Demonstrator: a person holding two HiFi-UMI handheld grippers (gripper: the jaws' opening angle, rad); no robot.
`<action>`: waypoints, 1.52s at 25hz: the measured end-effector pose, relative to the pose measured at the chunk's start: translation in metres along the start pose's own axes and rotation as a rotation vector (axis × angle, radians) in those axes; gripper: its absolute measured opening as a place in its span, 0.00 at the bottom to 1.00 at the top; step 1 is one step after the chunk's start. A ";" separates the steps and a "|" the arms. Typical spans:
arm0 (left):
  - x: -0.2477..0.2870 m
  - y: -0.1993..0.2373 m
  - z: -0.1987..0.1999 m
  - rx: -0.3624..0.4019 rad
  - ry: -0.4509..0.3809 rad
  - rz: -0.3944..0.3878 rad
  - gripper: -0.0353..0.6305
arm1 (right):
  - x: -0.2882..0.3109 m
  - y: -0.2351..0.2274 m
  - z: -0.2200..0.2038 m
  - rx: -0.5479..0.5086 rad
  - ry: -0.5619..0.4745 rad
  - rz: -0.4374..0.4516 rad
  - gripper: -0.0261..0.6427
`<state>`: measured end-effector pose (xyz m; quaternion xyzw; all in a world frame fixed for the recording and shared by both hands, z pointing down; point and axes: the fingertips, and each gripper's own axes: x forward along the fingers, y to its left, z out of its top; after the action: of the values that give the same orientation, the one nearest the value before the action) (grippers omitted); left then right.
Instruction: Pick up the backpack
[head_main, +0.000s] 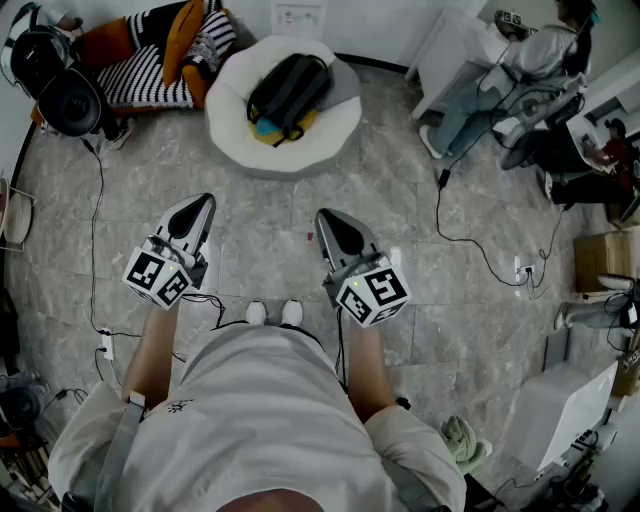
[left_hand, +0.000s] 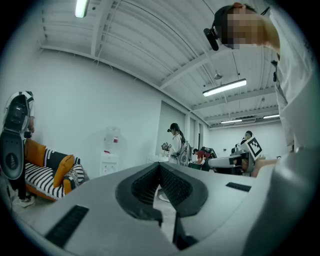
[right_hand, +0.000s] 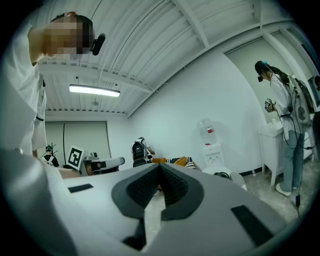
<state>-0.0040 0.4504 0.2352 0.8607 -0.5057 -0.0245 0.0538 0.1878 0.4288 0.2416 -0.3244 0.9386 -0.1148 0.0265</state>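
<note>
A black backpack (head_main: 291, 88) lies on a round white cushion (head_main: 232, 112) on the floor, well ahead of both grippers. In the head view my left gripper (head_main: 203, 204) and right gripper (head_main: 326, 219) are held level side by side over the grey floor, both pointing toward the cushion and far short of it. The left gripper (left_hand: 160, 168) is shut with nothing between its dark ribbed pads. The right gripper (right_hand: 160, 169) is shut and empty too. In the right gripper view the cushion (right_hand: 235, 178) shows low, to the right of the jaws.
A striped sofa (head_main: 150, 70) with orange pillows stands at the back left, beside a black device on a stand (head_main: 55, 85). Cables (head_main: 470, 245) trail over the tiles. A seated person (head_main: 520, 65) and a white table (head_main: 455, 45) are at the back right. Another person (right_hand: 287, 115) stands by a counter.
</note>
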 end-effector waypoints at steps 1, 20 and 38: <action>-0.005 0.000 0.001 0.005 -0.002 -0.002 0.06 | -0.001 0.005 0.002 -0.002 -0.002 -0.003 0.05; -0.057 0.036 0.006 -0.006 -0.031 -0.027 0.06 | 0.016 0.061 0.006 0.016 -0.027 -0.042 0.05; -0.096 0.069 0.004 0.003 -0.042 -0.032 0.06 | 0.039 0.100 -0.006 0.017 -0.011 -0.046 0.05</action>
<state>-0.1107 0.5010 0.2384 0.8681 -0.4928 -0.0426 0.0413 0.0960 0.4822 0.2256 -0.3461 0.9297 -0.1217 0.0318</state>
